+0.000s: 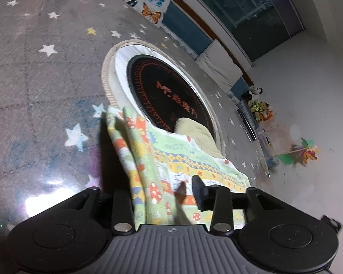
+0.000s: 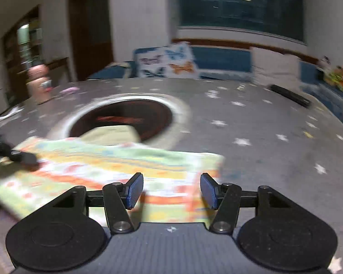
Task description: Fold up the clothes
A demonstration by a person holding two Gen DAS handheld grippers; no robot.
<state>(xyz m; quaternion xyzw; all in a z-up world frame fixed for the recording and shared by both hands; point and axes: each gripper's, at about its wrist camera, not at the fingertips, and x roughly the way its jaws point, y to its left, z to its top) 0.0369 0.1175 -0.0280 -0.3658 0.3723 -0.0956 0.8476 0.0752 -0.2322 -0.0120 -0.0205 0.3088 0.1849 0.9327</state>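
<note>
The patterned cloth point(image 1: 189, 159) lies on the grey table with stars point(image 1: 45, 80), at the near edge of the round black cooktop point(image 1: 167, 96) in the middle of the table. Part of the cloth overlaps the cooktop's pale rim, and a plain yellowish piece point(image 1: 196, 132) lies just behind it, on the black glass.

In the left wrist view, the left side of the cloth stands up in a bunched ridge that runs away from the camera. This ridge rises between the two arms of the left gripper point(image 1: 167, 196). Only the right finger shows, and it is apart from the fold; the left finger is hidden behind the cloth, so I cannot tell whether the pads press on it. The jaws stand at a middle width.

In the right wrist view, which is blurred, the cloth stretches flat from left to right, so its long axis lies across the line of the right gripper point(image 2: 171, 190). Its right edge point(image 2: 219, 166) ends just beyond the right finger. The blue pads point(image 2: 135, 190) are parted with nothing between them; the cloth lies below and ahead of them.

I judge that the right gripper is the nearer one to the free right edge, and the next fold should carry that edge toward the left, along the long axis, while the left side keeps the bunched end in place.
</note>
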